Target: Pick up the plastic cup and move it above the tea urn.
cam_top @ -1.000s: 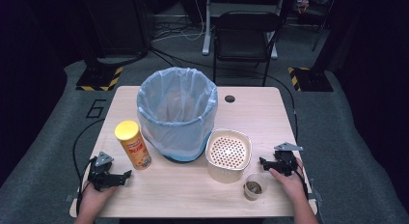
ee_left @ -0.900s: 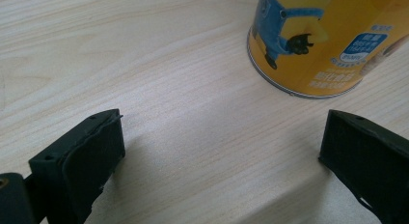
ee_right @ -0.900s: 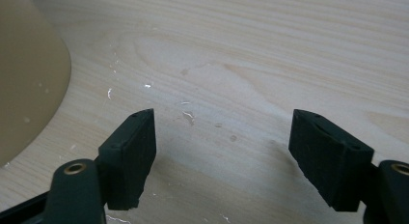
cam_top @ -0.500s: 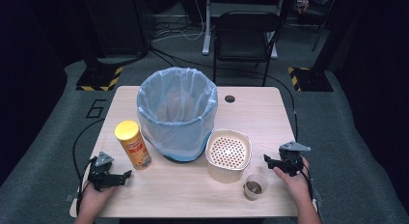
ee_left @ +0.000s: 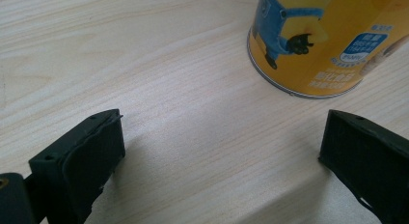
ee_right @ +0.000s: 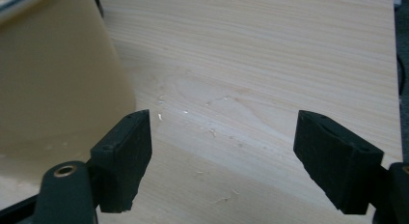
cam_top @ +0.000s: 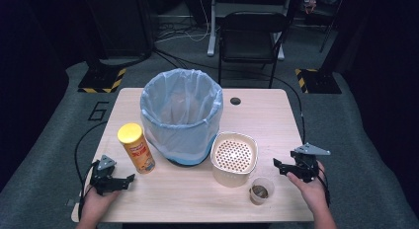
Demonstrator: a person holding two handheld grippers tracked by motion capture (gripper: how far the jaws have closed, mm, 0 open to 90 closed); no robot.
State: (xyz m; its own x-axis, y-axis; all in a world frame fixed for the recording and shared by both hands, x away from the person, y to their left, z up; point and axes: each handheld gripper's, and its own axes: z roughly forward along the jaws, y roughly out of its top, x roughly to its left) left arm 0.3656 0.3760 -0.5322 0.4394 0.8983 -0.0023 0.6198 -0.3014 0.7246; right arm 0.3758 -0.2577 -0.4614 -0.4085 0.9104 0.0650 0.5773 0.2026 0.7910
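Yellow canister (ee_left: 308, 40) top cut off; both tongs (ee_left: 226, 151) (ee_right: 241, 156) spread apart, empty; beige basket (ee_right: 53, 84) cropped.

You've got a bright table (cam_top: 276, 115) under overhead light in the high view, w/ the room around it falling off to near black. That view is soft and low-res overall. The bin (cam_top: 181, 115) liner catches a pale sheen, no hard glare. In the left gripper view the can (ee_left: 318, 40) print is fairly sharp, but the near jaws blur (too close to the lens), w/ soft shadows under them. Right gripper view: even light, wood grain crisp mid-frame, the tub (ee_right: 58, 84) wall at left out of focus.
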